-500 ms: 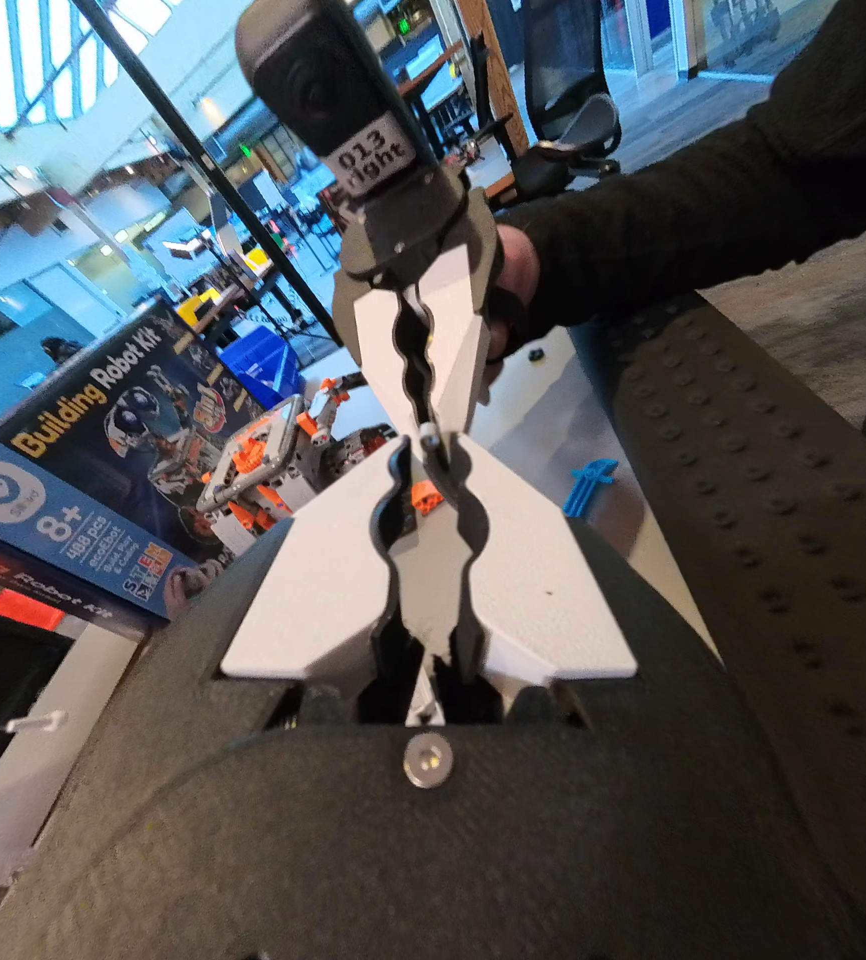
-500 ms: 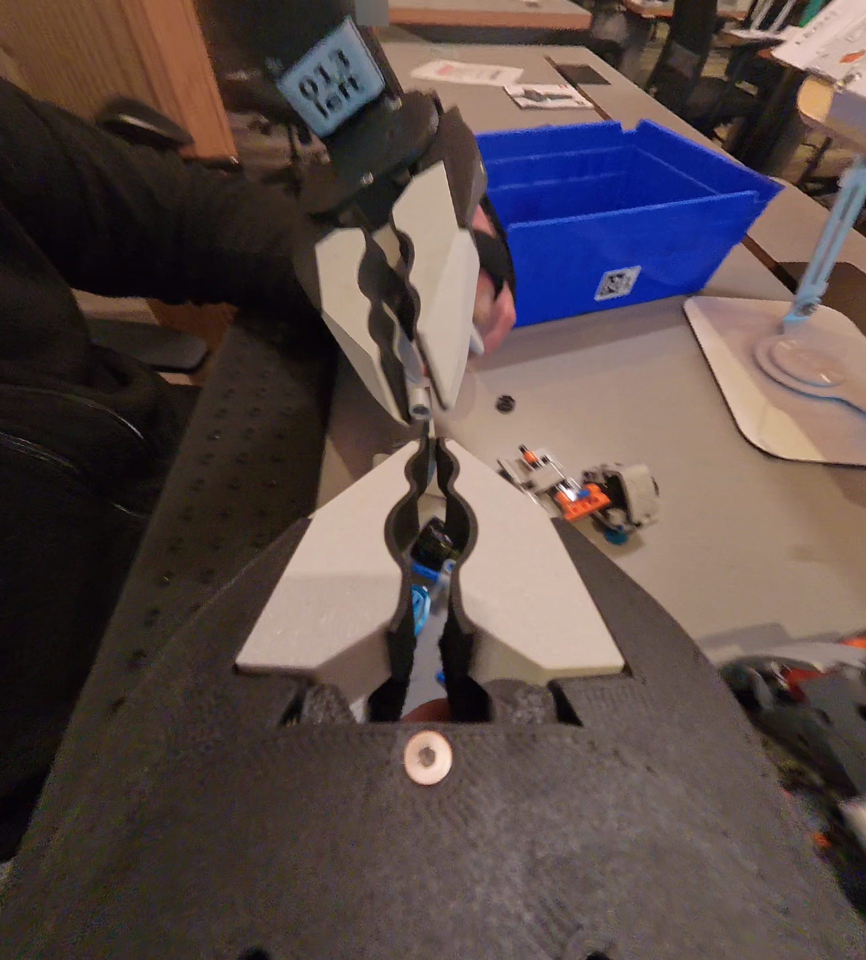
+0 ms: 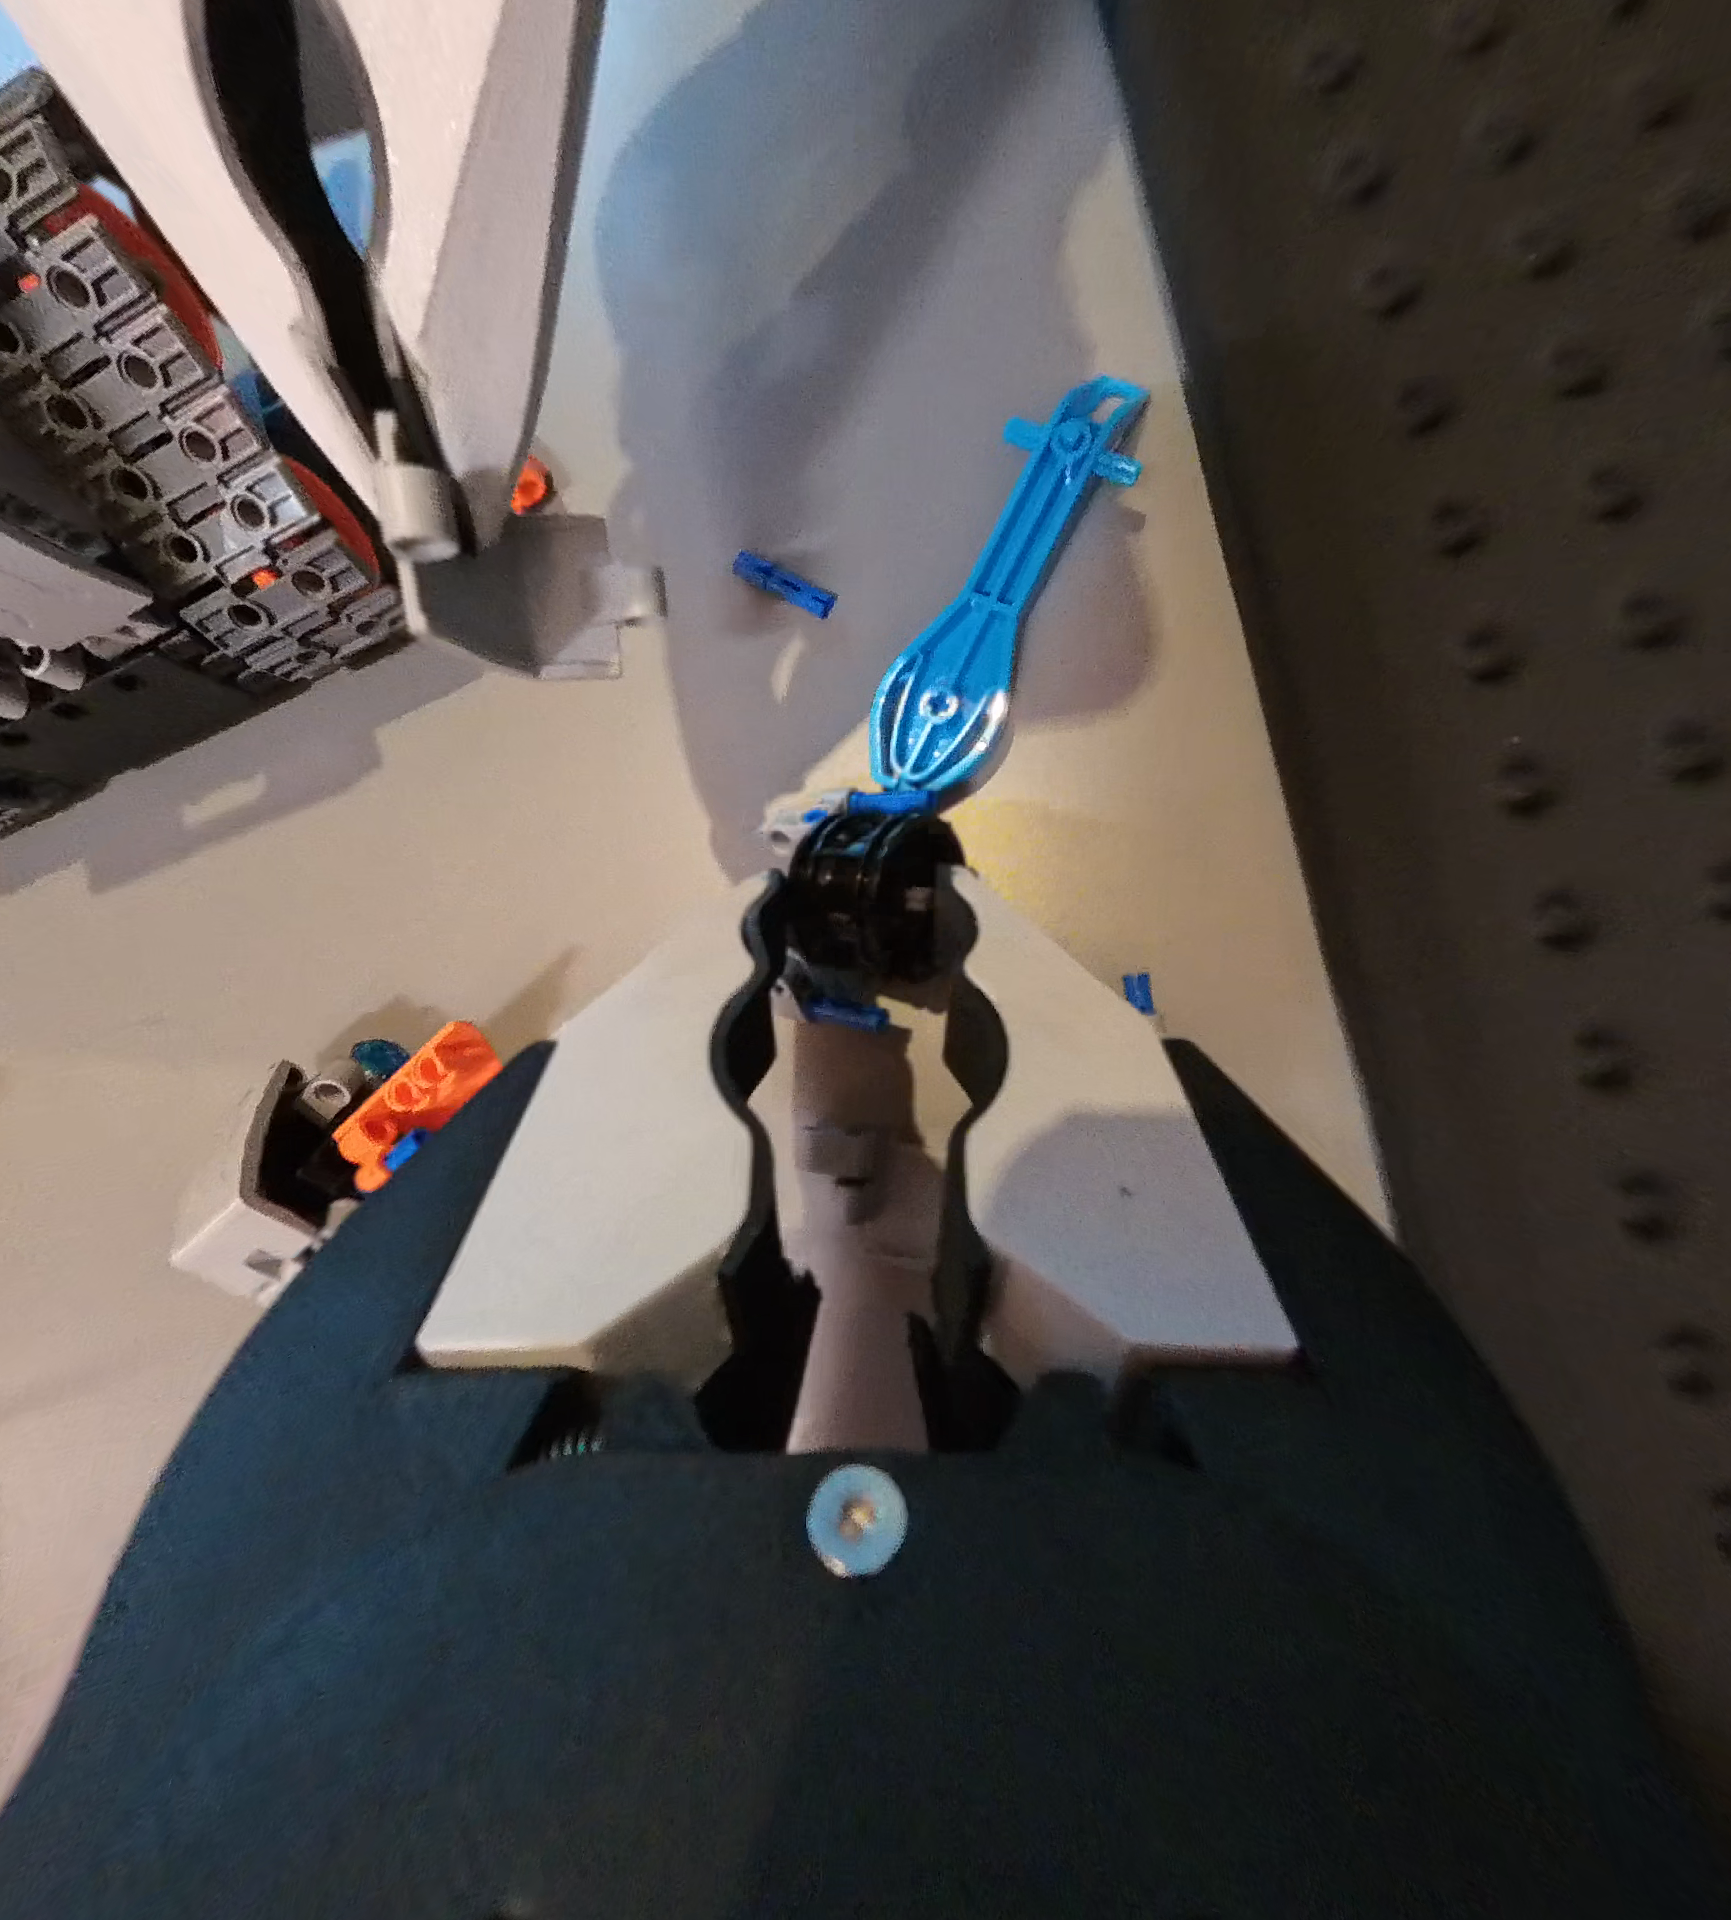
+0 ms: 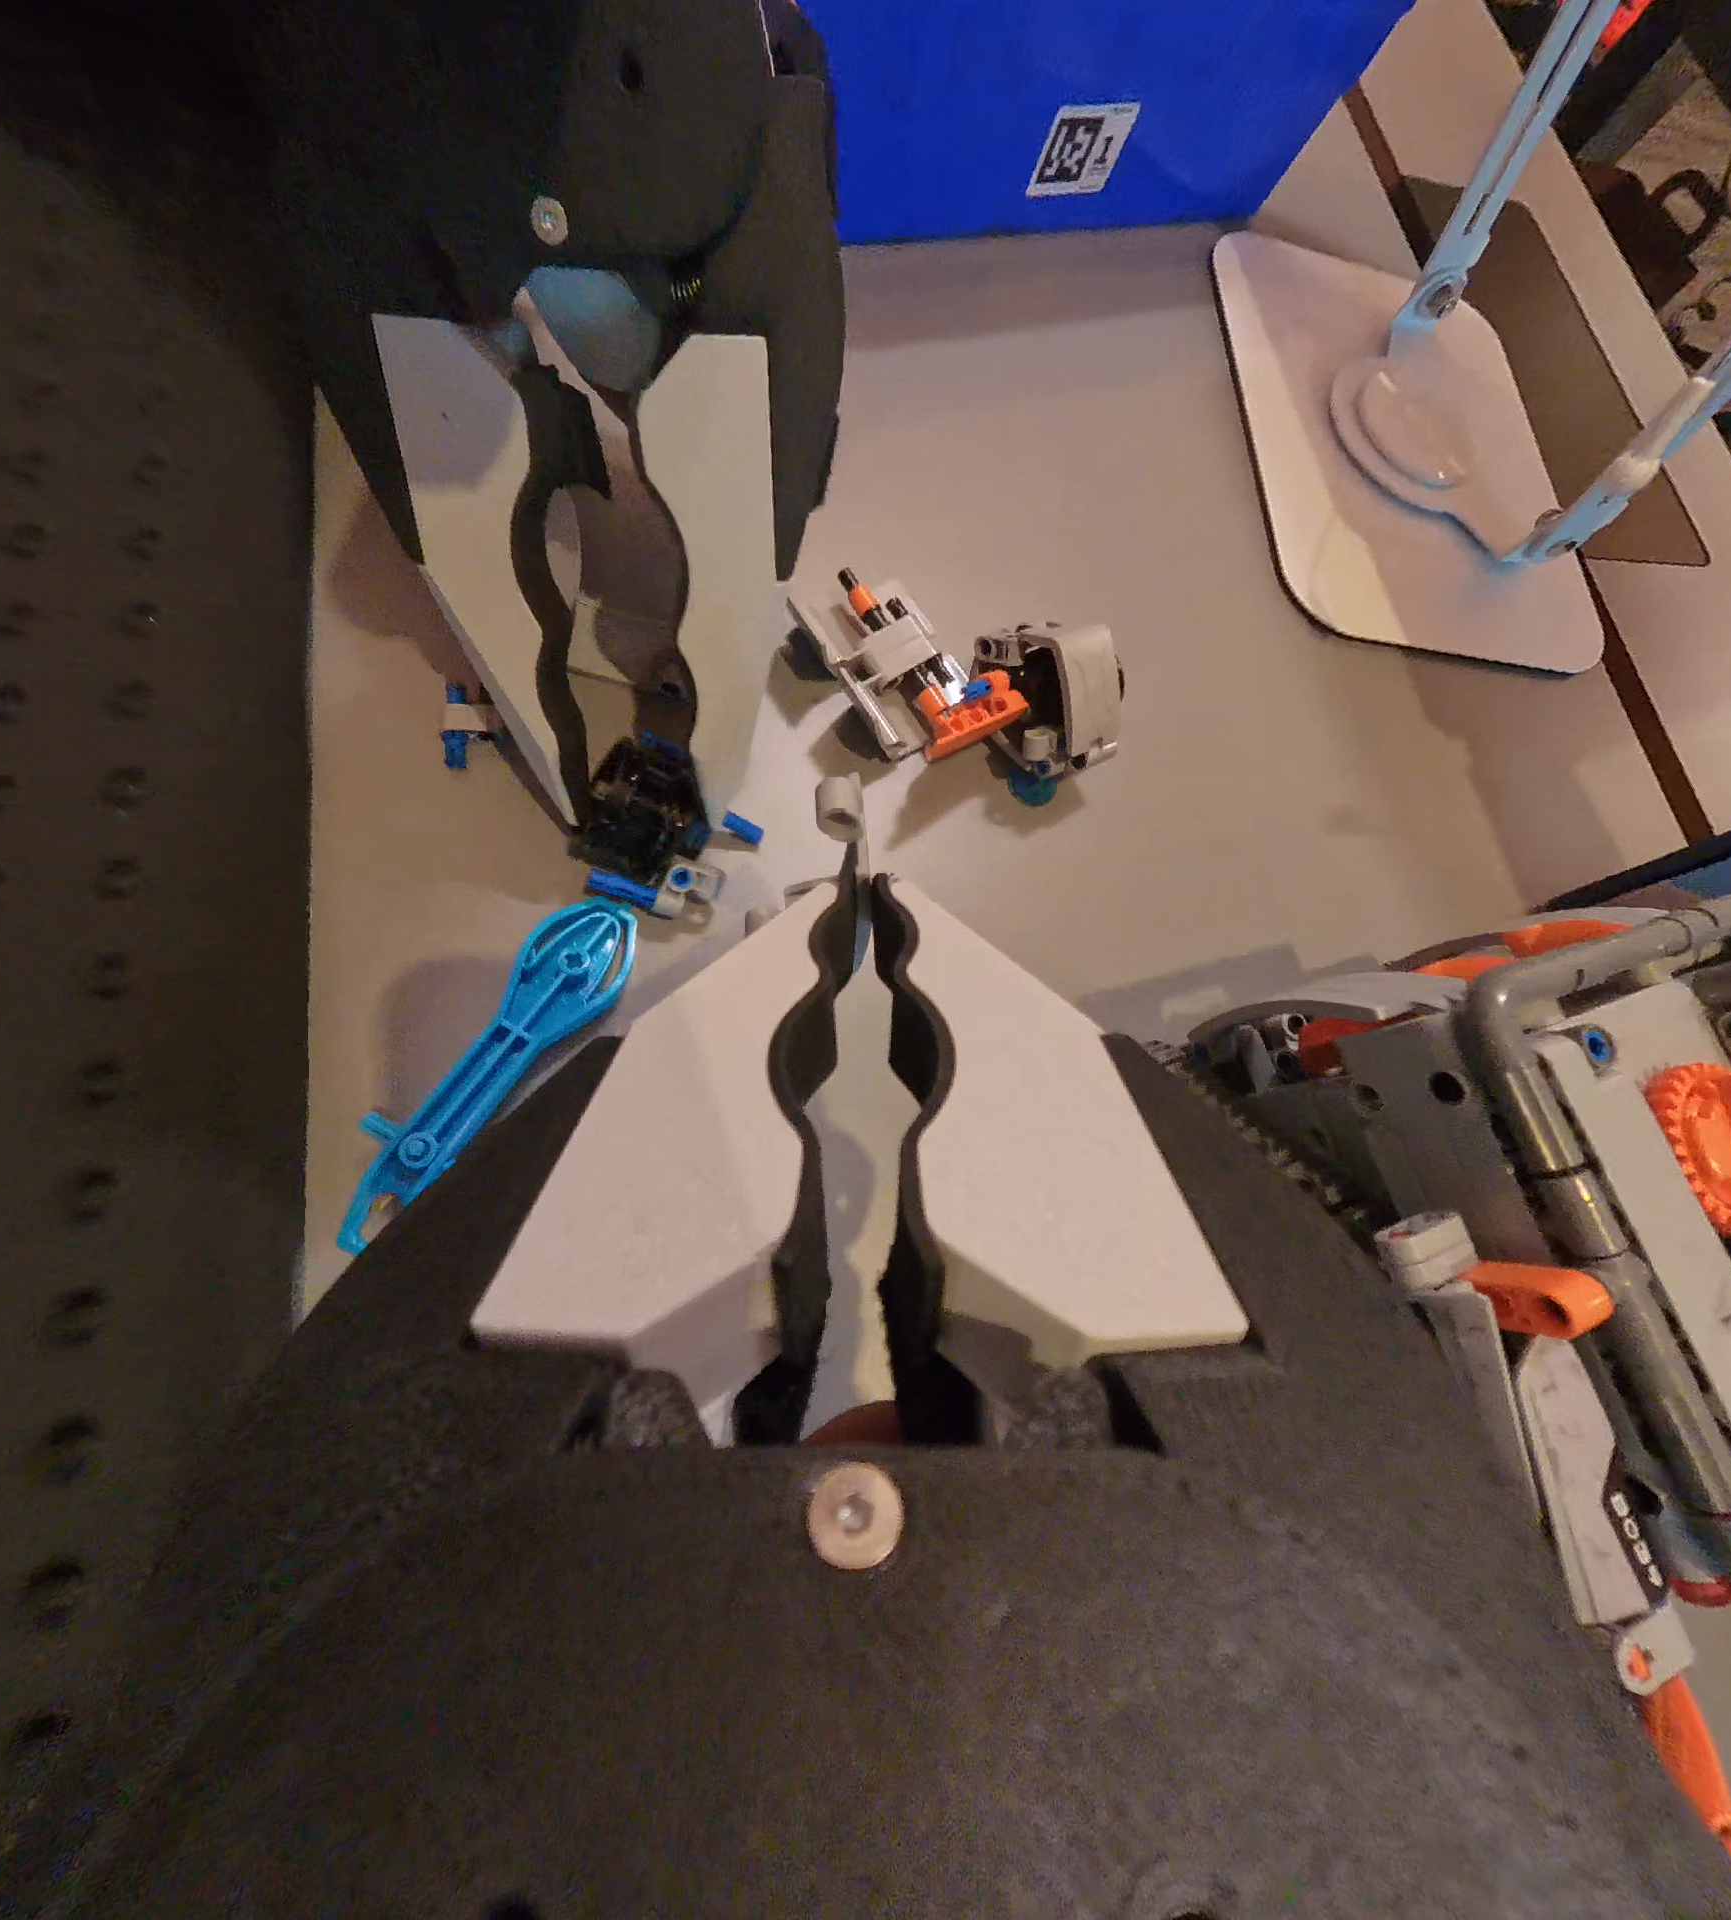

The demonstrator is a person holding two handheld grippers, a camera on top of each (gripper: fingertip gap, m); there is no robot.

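Nearest to me, the right gripper [image 4: 859, 883] has its jaws almost together and pinches a thin grey pin with a collar [image 4: 838, 810], which stands up beyond the tips, just over the table [image 4: 1100, 468]. To its left lies a blue flat tool [image 4: 497, 1049]. A little farther, the left gripper [image 3: 856, 894] has its jaws narrowly parted around a black wheel piece [image 4: 643, 805], low on the table. Beyond is a small grey and orange assembly [image 4: 965, 686], and far behind it a blue bin [image 4: 996, 114].

I think the pin could slip or turn, because only its thin end is pinched. The wheel piece could roll out if the grip loosens.

Half a second ago both grippers were raised, tip against tip, sharing the pin. Now they are low and apart.
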